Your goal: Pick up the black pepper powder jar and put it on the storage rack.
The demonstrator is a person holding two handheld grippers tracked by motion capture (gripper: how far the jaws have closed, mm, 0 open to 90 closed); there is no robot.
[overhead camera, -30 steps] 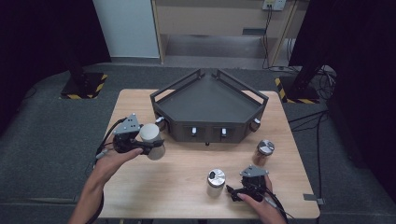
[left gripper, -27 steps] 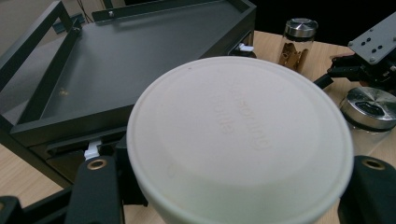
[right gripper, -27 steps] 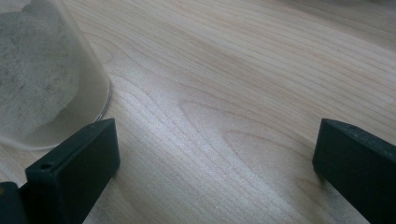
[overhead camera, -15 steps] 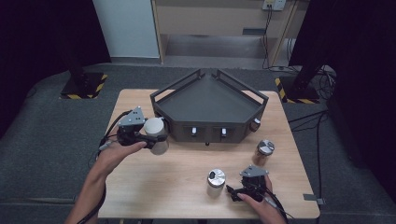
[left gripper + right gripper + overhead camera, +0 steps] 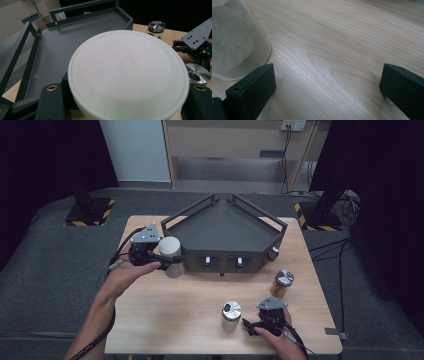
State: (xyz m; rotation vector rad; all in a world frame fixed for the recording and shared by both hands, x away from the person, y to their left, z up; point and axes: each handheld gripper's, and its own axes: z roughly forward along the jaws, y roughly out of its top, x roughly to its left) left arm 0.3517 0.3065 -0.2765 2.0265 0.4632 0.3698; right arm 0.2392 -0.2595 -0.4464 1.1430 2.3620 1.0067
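Left tool (image 5: 167, 258) grips the white jar (image 5: 170, 249) beside the tray (image 5: 225, 227); right tool (image 5: 250, 325) rests open on the counter (image 5: 175, 315).

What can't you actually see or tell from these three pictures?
- White-lidded jar, left gripper view: its lid hides the body, the contents, and where the left gripper presses.
- Raised lettering on that lid: too faint to read.
- Glass jar, right gripper view: cut off by the top and left edges; its grainy contents are blurred.
- Tray, high view: the small front fittings are too small to identify.
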